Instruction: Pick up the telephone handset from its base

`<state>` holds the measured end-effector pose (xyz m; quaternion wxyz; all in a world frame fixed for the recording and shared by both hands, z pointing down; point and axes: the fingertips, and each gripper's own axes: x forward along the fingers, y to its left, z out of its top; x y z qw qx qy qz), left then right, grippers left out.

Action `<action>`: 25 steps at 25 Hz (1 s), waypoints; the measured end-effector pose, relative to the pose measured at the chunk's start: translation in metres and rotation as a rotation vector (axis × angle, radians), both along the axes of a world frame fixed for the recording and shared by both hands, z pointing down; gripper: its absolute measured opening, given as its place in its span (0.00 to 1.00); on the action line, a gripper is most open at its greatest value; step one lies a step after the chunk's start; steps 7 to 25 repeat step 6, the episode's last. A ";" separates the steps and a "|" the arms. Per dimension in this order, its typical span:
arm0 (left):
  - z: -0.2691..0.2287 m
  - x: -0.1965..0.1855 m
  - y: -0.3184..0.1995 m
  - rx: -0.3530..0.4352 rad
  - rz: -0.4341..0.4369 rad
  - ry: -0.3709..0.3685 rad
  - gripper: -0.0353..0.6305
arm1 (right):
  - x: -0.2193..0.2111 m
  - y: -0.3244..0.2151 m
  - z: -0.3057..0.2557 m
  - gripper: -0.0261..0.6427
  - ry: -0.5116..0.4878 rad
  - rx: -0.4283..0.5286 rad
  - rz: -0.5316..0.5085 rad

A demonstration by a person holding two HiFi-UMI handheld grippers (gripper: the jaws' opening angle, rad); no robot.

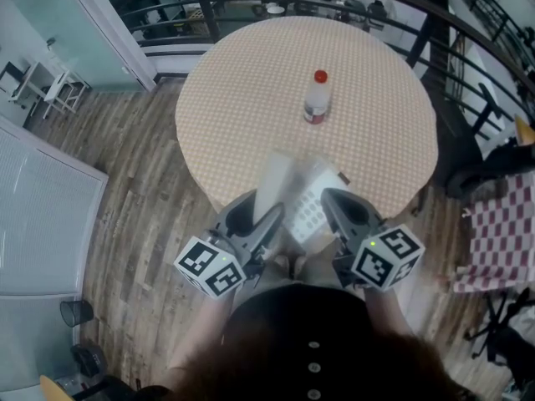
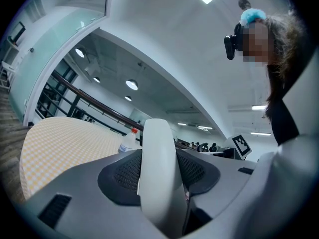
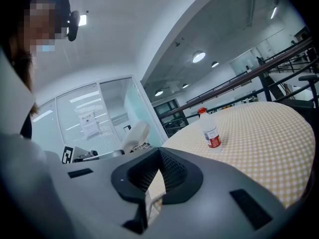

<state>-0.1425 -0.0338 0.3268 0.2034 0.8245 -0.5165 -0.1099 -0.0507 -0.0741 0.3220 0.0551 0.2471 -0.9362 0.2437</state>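
At the near edge of the round table (image 1: 251, 82), holding the white handset (image 1: 276, 178) in the left gripper (image 1: 266, 211) — clenched on both flanks, tilted upward, seemingly clear of the base (image 1: 311, 205) just beside. With the right gripper (image 1: 333, 199) pinched together on nothing, close by the keypad side. Judged as the lift itself, nearly done. Next: raise straight and steadily, minding the coiled cord (image 3: 152, 203) — likely to tug the base if pulled too fast.
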 end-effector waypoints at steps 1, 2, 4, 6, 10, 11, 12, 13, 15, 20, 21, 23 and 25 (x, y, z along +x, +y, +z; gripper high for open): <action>0.000 0.001 0.000 0.000 0.003 -0.001 0.39 | 0.000 0.000 0.000 0.06 0.001 0.000 -0.002; -0.001 0.002 0.000 0.001 0.006 -0.002 0.39 | 0.000 0.000 0.000 0.06 0.002 -0.001 -0.004; -0.001 0.003 -0.001 0.003 0.011 -0.006 0.39 | -0.001 0.000 0.002 0.06 0.003 -0.005 -0.008; -0.001 0.005 -0.002 0.004 0.015 -0.010 0.39 | -0.001 0.000 0.004 0.06 0.004 -0.009 -0.012; -0.001 0.005 -0.002 0.004 0.015 -0.010 0.39 | -0.001 0.000 0.004 0.06 0.004 -0.009 -0.012; -0.001 0.005 -0.002 0.004 0.015 -0.010 0.39 | -0.001 0.000 0.004 0.06 0.004 -0.009 -0.012; -0.001 0.005 -0.002 0.004 0.015 -0.010 0.39 | -0.001 0.000 0.004 0.06 0.004 -0.009 -0.012; -0.001 0.005 -0.002 0.004 0.015 -0.010 0.39 | -0.001 0.000 0.004 0.06 0.004 -0.009 -0.012; -0.001 0.005 -0.002 0.004 0.015 -0.010 0.39 | -0.001 0.000 0.004 0.06 0.004 -0.009 -0.012; -0.001 0.005 -0.002 0.004 0.015 -0.010 0.39 | -0.001 0.000 0.004 0.06 0.004 -0.009 -0.012; -0.001 0.005 -0.002 0.004 0.015 -0.010 0.39 | -0.001 0.000 0.004 0.06 0.004 -0.009 -0.012; -0.001 0.005 -0.002 0.004 0.015 -0.010 0.39 | -0.001 0.000 0.004 0.06 0.004 -0.009 -0.012; -0.001 0.005 -0.002 0.004 0.015 -0.010 0.39 | -0.001 0.000 0.004 0.06 0.004 -0.009 -0.012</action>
